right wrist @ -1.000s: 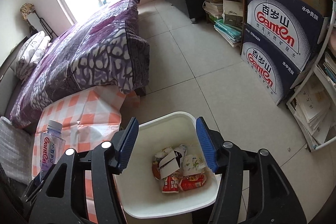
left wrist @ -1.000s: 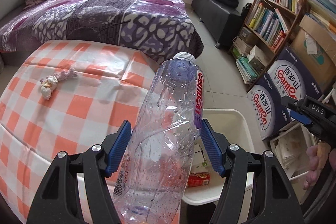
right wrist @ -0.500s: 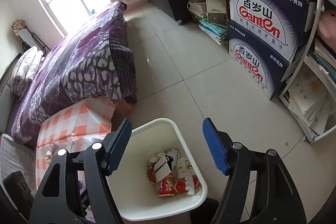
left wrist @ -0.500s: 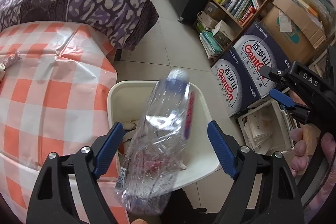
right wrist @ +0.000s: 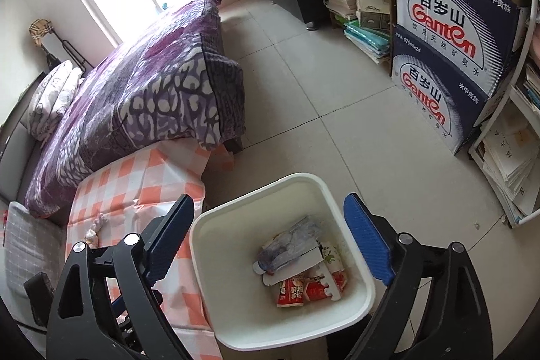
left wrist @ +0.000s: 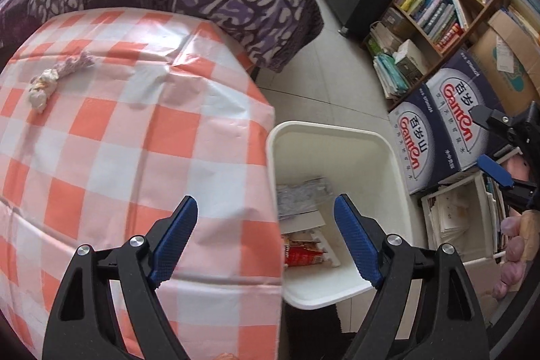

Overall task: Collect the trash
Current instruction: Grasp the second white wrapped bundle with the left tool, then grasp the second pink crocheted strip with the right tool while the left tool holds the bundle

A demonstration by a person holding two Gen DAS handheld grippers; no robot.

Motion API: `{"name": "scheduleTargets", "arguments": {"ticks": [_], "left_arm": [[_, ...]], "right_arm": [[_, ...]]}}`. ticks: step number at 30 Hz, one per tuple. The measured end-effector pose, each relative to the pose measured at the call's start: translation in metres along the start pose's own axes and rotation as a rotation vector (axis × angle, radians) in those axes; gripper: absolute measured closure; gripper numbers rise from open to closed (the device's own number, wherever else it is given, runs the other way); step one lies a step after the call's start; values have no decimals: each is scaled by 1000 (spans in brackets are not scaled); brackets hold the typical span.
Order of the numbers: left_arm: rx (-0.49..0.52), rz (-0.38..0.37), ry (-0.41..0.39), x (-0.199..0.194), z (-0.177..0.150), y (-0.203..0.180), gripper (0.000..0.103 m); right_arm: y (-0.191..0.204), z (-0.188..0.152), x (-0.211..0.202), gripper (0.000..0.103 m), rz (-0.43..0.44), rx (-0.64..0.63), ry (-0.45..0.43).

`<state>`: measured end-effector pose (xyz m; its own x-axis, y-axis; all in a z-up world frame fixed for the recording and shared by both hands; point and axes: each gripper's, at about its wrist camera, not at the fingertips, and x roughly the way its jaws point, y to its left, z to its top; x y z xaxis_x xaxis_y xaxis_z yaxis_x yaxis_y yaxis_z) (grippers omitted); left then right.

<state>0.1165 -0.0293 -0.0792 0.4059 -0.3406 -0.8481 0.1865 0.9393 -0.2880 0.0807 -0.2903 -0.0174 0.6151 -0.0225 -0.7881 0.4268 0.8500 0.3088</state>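
We hold the left gripper [left wrist: 265, 242] with its blue-padded fingers spread wide and nothing between them, poised above the line where the orange-and-white checked tablecloth [left wrist: 135, 137] meets the white square plastic bin [left wrist: 391, 157]. That open spread over the bin suits a release, we judge. The right gripper [right wrist: 268, 242] is also spread wide and empty, hanging over the same bin [right wrist: 337, 191], which in its view sits at about 6 o'clock on the pale tiled floor.

The clear crushed plastic water bottle [right wrist: 290, 242] lies on its side inside the bin, on top of red snack wrappers [right wrist: 303, 289] and a piece of white card; its walls look dented and beaded with droplets, its cap pointing toward 8 o'clock.

One more piece remains, we think: a small twisted wad of pale tissue [left wrist: 50, 83] lying on the tablecloth at roughly 10 o'clock from the left gripper, well apart from the bin.
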Motion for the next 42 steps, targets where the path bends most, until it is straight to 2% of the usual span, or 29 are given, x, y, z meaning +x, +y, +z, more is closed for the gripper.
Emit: {"name": "scheduleTargets", "arguments": {"ticks": [2, 8, 14, 18, 26, 29, 30, 31, 35, 40, 42], "left_arm": [[-28, 58, 2, 0, 1, 23, 22], [-86, 295, -5, -7, 15, 104, 22], [-204, 448, -56, -18, 44, 201, 22], [-232, 462, -64, -13, 61, 239, 22], [-185, 475, -56, 27, 107, 248, 25], [-208, 466, 1, 45, 114, 256, 47], [-213, 459, 10, 48, 112, 259, 60], [-212, 447, -6, 47, 109, 260, 69], [-236, 373, -50, 28, 92, 274, 73], [-160, 375, -86, -19, 59, 291, 73], [-159, 378, -93, -35, 44, 303, 73]], "right_arm": [[12, -3, 5, 13, 22, -9, 23], [59, -18, 23, 12, 93, -54, 101], [107, -36, 38, 12, 187, -90, 190], [134, -46, 44, 12, 209, -142, 217], [159, -59, 59, 10, 212, -181, 267], [162, -63, 66, 10, 184, -207, 278], [162, -63, 69, 10, 178, -212, 282], [163, -64, 71, 10, 170, -221, 287], [171, -73, 79, 10, 153, -294, 299], [208, -97, 93, 10, 165, -583, 261], [238, -107, 107, 10, 227, -717, 285]]}}
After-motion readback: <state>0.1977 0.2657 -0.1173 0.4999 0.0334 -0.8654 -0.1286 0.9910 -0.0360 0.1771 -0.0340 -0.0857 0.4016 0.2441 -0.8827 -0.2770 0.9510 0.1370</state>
